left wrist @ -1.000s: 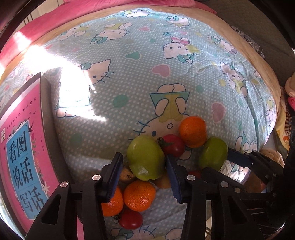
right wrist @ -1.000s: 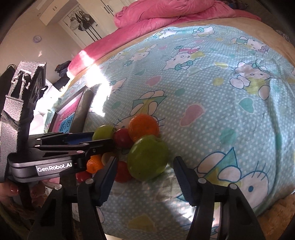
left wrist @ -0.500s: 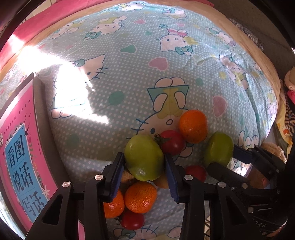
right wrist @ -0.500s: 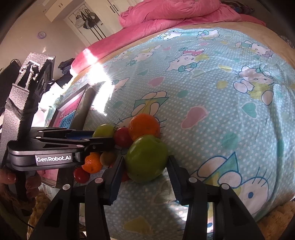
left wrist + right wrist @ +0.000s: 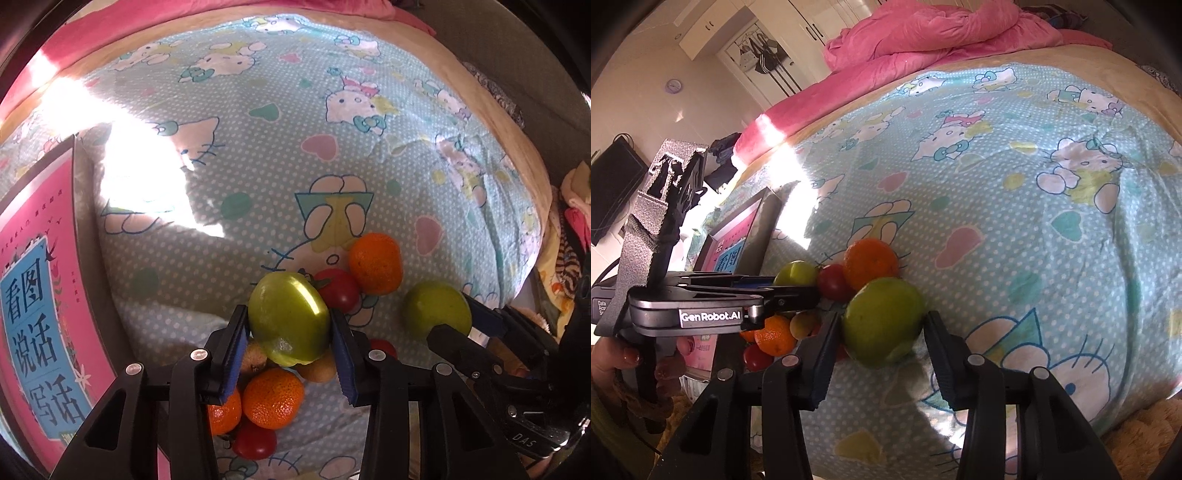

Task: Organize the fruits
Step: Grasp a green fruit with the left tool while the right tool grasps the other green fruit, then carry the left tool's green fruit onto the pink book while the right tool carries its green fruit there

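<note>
Glossy smooth green apple point(image 5: 288, 319), pebbly-skinned orange point(image 5: 376, 263) (matt), soft printed cotton bedsheet point(image 5: 258, 155)

Two close, downward views, fruit pile point(image 5: 295, 332) shared

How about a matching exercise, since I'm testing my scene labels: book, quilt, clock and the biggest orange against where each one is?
1. book
2. quilt
3. clock
4. orange

a. on the wall
b. in the fruit pile
c. heaped at the far end of the bed
d. left of the fruit pile

Pairs: 1-d, 2-c, 3-a, 4-b.
</note>
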`<state>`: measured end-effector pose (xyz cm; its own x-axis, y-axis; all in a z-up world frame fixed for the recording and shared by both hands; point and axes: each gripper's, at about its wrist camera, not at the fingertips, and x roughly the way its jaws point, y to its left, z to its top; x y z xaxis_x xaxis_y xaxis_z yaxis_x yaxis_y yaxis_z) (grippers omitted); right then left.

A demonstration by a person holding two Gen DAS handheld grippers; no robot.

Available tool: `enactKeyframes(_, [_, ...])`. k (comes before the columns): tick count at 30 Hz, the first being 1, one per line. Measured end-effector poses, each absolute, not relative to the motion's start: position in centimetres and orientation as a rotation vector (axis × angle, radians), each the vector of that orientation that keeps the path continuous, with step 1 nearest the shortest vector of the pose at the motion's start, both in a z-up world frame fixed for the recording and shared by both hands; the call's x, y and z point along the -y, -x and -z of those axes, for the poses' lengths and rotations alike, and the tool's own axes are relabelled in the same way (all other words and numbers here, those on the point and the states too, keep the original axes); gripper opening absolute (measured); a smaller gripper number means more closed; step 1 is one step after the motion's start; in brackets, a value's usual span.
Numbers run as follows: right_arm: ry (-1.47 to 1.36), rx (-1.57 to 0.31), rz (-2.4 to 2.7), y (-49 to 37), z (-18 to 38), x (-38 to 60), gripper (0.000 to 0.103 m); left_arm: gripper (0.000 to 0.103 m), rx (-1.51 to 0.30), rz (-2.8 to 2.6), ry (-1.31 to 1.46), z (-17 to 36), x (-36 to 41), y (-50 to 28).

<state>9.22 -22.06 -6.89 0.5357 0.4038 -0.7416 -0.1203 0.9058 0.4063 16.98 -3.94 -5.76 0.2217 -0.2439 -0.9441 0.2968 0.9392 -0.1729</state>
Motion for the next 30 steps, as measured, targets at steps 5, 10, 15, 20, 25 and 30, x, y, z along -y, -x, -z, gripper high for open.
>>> enactKeyframes(5, [-0.317, -0.946, -0.335, -9.1, 6.6, 22.0, 0.045, 0.044, -1.262, 0.371, -0.021, 4.1, 3.4, -16.6])
enactKeyframes(10, [-0.269, -0.958, -0.325, -9.2, 6.9, 21.4, 0.046, 0.044, -1.233, 0.378, 0.012, 2.9, 2.4, -16.3])
enactKeyframes(15, [-0.231, -0.96, -0.317, -9.5, 7.2, 20.8, 0.046, 0.044, -1.224, 0.357, 0.035, 2.5, 1.0, -15.7])
enactKeyframes(20, [-0.203, -0.98, -0.304, -9.9, 8.1, 20.4, 0.047, 0.044, -1.216, 0.338, 0.071, 2.2, -0.8, -15.0])
enactKeyframes(25, [-0.19, -0.97, -0.305, -10.3, 8.3, 20.2, 0.046, 0.044, -1.211, 0.308, 0.096, 2.1, -2.7, -14.4])
enactKeyframes(30, [-0.185, -0.931, -0.302, -10.0, 7.4, 20.4, 0.046, 0.044, -1.203, 0.278, 0.132, 1.8, -4.9, -13.6])
